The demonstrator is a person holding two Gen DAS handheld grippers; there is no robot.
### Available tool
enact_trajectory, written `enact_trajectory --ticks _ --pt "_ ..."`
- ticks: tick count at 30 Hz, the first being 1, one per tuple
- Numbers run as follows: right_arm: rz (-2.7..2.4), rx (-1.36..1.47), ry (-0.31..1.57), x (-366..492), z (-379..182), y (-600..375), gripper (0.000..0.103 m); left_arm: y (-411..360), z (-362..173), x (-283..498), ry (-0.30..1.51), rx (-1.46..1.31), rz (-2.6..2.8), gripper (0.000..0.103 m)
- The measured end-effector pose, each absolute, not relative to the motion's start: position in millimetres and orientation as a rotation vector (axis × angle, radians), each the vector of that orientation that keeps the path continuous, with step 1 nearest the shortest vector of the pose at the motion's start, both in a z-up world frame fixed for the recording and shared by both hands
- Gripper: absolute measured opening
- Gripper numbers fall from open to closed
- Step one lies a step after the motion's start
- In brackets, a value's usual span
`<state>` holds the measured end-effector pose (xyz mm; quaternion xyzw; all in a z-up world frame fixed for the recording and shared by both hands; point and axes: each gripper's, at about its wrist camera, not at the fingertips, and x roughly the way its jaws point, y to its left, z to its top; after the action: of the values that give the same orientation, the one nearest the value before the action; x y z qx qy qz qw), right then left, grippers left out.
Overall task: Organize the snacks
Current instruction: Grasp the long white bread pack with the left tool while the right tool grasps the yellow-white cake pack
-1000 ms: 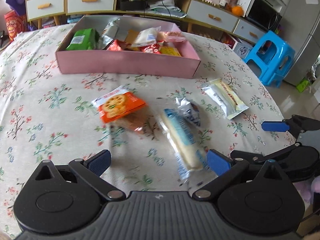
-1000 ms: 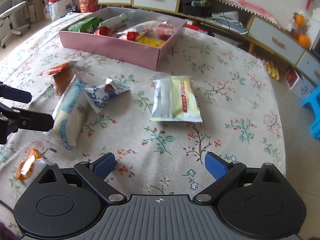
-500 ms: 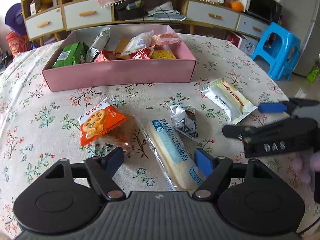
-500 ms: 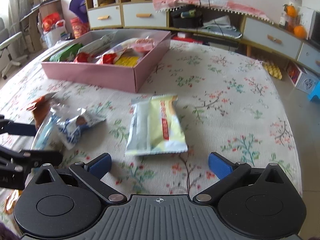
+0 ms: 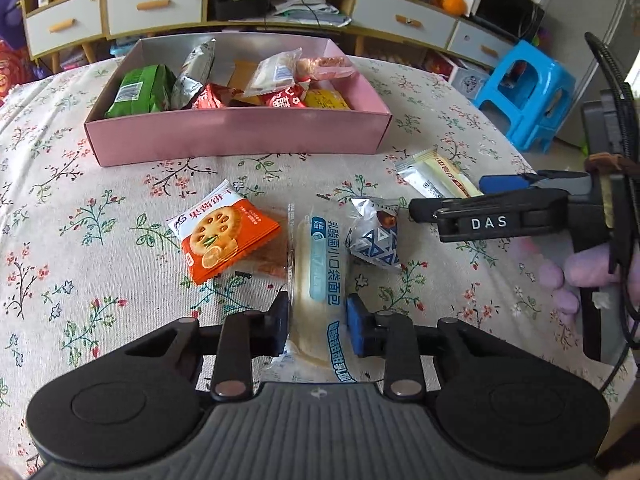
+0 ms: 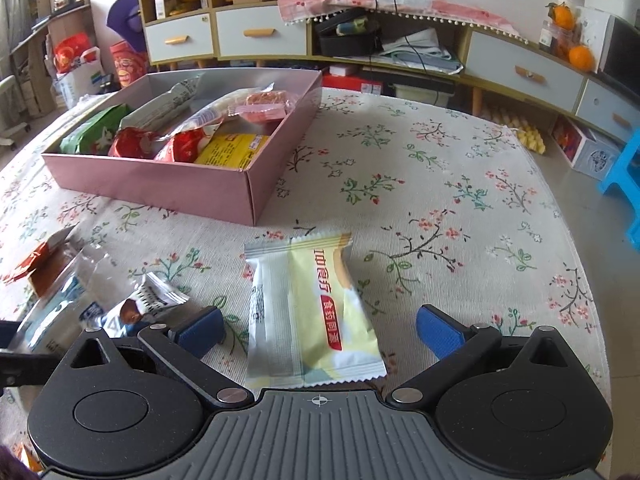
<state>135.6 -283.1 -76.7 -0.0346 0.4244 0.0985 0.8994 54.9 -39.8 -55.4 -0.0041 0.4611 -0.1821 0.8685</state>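
My left gripper (image 5: 318,320) is shut on a long clear bread pack with a blue label (image 5: 318,272) lying on the floral tablecloth. Beside it lie an orange biscuit packet (image 5: 222,236) on the left and a small silver-blue packet (image 5: 374,236) on the right. My right gripper (image 6: 318,330) is open, its fingers either side of a white and yellow snack pack (image 6: 312,312), which also shows in the left wrist view (image 5: 438,176). A pink box (image 5: 236,136) holding several snacks stands at the back.
The round table's right edge (image 6: 592,288) drops off to the floor, where a blue stool (image 5: 528,92) stands. A low cabinet with drawers (image 6: 256,38) runs behind the table. The right gripper's body (image 5: 520,216) reaches in beside the silver-blue packet.
My left gripper moved forward over the bread pack and closed on it. My right gripper moved forward so its open fingers straddle the white and yellow pack.
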Motion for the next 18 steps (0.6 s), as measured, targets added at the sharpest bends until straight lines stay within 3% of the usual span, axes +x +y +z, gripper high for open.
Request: enact_trajectory --ticks 5,8,11,13,18 --pt "0.207 -0.086 0.875 135.0 -74.5 -281.5 0.098 -37.0 -55.2 53.3 0.954 -0.02 -0.398 0.029" --pt "0.213 -0.067 0.873 135.1 -71.8 -282.1 0.085 -38.8 -55.0 55.5 0.944 -0.025 -0.414 0.034" --pt "0.222 -0.056 0.871 135.7 -67.8 -280.7 0.06 -38.8 -55.0 56.8 0.946 -0.03 -0.414 0.033" --pt "0.215 -0.055 0.879 136.6 -65.8 -279.4 0.057 -37.4 -53.9 58.2 0.96 -0.04 -0.424 0.024" --pt "0.194 0.017 0.926 139.3 -57.7 -280.2 0.048 -33.4 -49.5 56.9 0.994 -0.066 -0.451 0.022"
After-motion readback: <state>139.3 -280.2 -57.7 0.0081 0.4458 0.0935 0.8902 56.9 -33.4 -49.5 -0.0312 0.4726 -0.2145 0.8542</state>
